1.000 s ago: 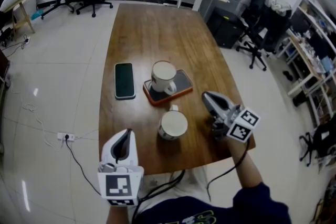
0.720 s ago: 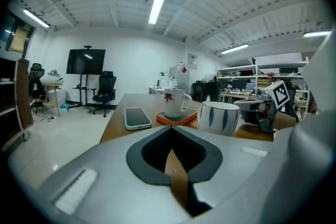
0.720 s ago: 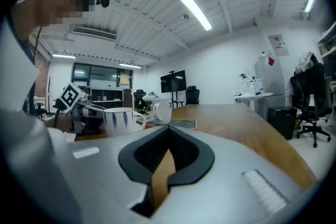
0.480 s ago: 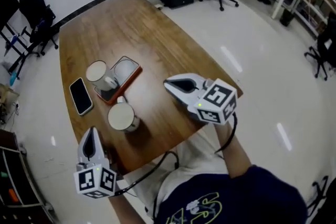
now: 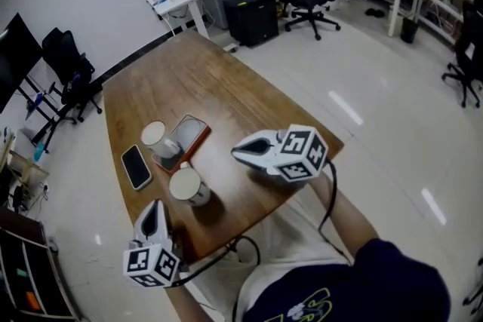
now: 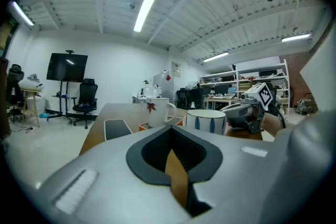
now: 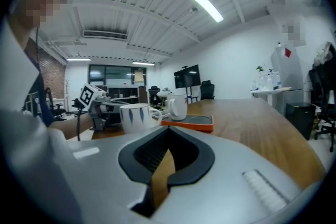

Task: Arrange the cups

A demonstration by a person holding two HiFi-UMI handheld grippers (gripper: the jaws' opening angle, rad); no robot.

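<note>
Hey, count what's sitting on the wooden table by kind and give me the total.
Cups: 2
Phone: 1
Tray: 1
Total: 4

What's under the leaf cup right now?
An orange-rimmed tray; the leaf cup stands on one end of it. The tray surface directly beneath the cup is covered.
</note>
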